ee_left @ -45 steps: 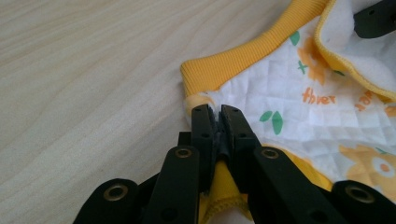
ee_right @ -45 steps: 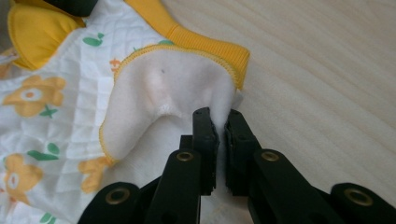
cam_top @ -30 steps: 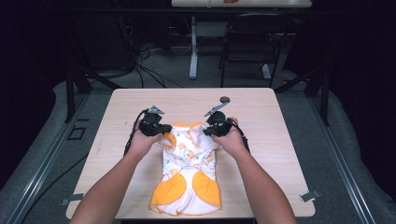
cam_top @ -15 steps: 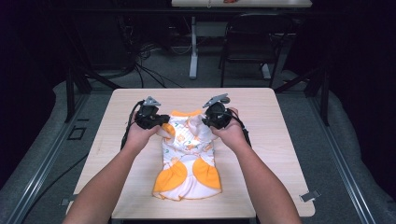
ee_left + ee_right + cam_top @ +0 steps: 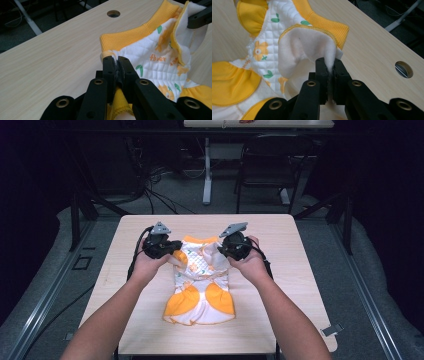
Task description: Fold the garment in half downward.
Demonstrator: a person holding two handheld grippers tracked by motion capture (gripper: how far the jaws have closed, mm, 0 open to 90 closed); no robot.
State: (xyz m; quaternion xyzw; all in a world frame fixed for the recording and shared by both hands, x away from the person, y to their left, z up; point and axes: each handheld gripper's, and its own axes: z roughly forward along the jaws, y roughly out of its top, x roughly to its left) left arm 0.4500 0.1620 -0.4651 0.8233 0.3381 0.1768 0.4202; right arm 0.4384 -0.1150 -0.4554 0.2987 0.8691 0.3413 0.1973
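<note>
A small quilted garment (image 5: 201, 279), white with orange flowers, green leaves and orange trim, lies on the wooden table (image 5: 125, 320). Its orange ribbed band (image 5: 140, 32) points to the far side. My left gripper (image 5: 172, 247) is shut on the garment's left edge (image 5: 116, 72), near the band. My right gripper (image 5: 222, 251) is shut on a lifted white fold (image 5: 312, 50) at the right edge. That fold (image 5: 186, 37) stands up off the table, with the right gripper's jaws beside it in the left gripper view. Both hands are over the garment's far half.
A round cable hole (image 5: 404, 69) sits in the table (image 5: 372, 50) near its far edge, also seen as the hole (image 5: 113, 13). Beyond the table stand a chair (image 5: 270, 165) and a desk leg (image 5: 206, 170) on the dark floor. Cables trail from both grippers.
Both grippers moved toward the far side of the table, dragging the garment with them. The right edge is now lifted higher in a fold.
</note>
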